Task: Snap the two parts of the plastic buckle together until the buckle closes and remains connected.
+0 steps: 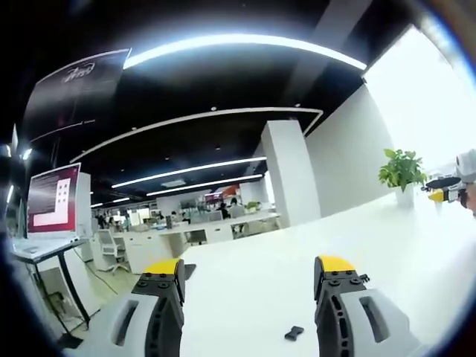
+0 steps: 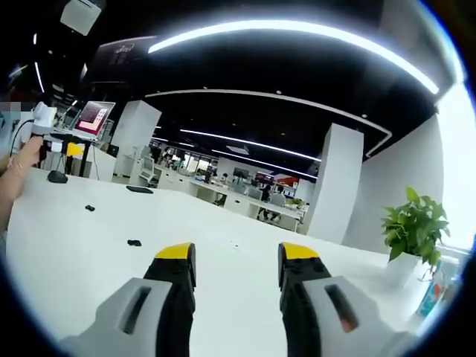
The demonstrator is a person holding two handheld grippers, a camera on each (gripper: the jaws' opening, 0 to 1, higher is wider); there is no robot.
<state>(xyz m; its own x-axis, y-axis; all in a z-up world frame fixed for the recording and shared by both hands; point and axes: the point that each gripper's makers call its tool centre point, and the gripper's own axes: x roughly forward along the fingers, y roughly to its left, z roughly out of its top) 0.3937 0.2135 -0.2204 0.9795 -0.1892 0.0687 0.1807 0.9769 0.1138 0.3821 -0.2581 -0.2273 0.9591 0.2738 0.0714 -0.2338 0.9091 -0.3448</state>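
A small black buckle part (image 1: 294, 332) lies on the white table (image 1: 245, 290), just ahead of and between my left gripper's (image 1: 249, 268) yellow-tipped jaws, which stand wide open with nothing in them. In the right gripper view two small black buckle parts sit apart on the table: one (image 2: 134, 242) ahead-left of my right gripper (image 2: 236, 256), the other (image 2: 90, 207) farther left. My right gripper is open and holds nothing. The left gripper (image 2: 58, 147) shows far left in a person's hand (image 2: 22, 165); the right gripper (image 1: 448, 192) shows at the right edge of the left gripper view.
A potted green plant (image 2: 415, 223) (image 1: 401, 171) stands at the table's far end by the wall. A flat black item (image 2: 139, 190) and a black mouse (image 2: 56, 176) lie at the left. A monitor (image 1: 53, 199) stands on a stand beside the table.
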